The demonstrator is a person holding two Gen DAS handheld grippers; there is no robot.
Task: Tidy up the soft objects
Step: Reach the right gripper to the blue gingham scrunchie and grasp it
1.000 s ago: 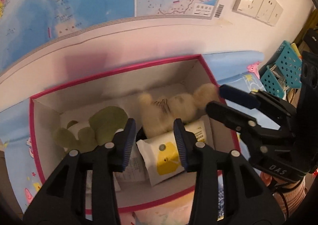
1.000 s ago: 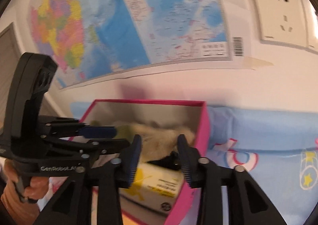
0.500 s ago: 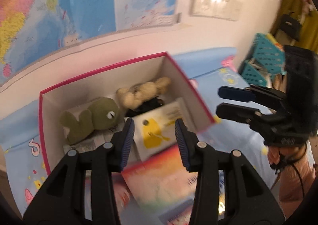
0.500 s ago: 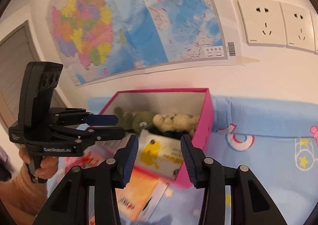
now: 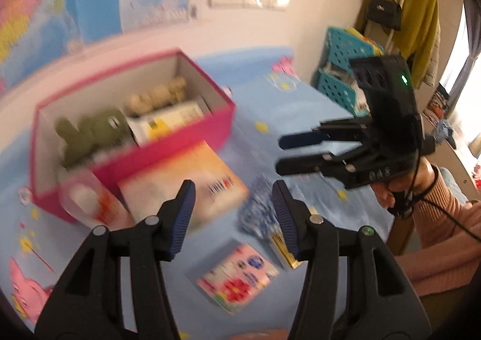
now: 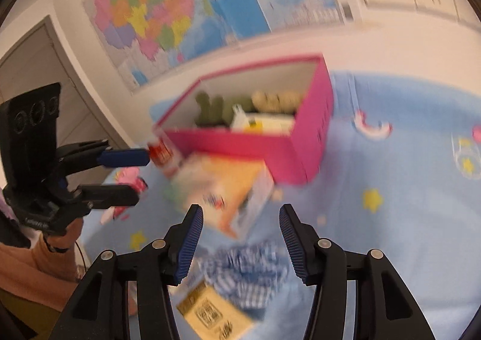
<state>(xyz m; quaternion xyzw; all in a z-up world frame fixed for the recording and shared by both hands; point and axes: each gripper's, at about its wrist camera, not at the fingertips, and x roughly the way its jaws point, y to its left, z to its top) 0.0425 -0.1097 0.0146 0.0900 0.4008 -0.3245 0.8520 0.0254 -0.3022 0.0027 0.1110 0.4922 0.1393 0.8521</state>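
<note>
A pink box [image 5: 180,141] [image 6: 312,141] on the blue bedsheet holds a green plush toy [image 5: 90,132] [image 6: 210,108], a beige plush toy [image 5: 156,96] [image 6: 276,99] and a white-yellow wipes pack [image 5: 168,120] [image 6: 267,125]. A blue-white checked cloth [image 5: 255,214] [image 6: 243,274] lies in front. My left gripper [image 5: 233,214] is open and empty above the sheet; it also shows in the right wrist view [image 6: 135,174]. My right gripper [image 6: 240,238] is open and empty over the cloth; it also shows in the left wrist view [image 5: 282,153].
An orange flat pack [image 5: 180,180] [image 6: 222,189] leans by the box, with a red-white pack [image 5: 90,204] beside it. A pink flowered pack [image 5: 237,277] and a yellow box [image 6: 216,313] lie nearer. Teal baskets [image 5: 345,69] stand at the right. Map and sockets on the wall.
Both grippers have pulled back and up from the box, so the sheet and the items in front of it came into view. Both stay open.
</note>
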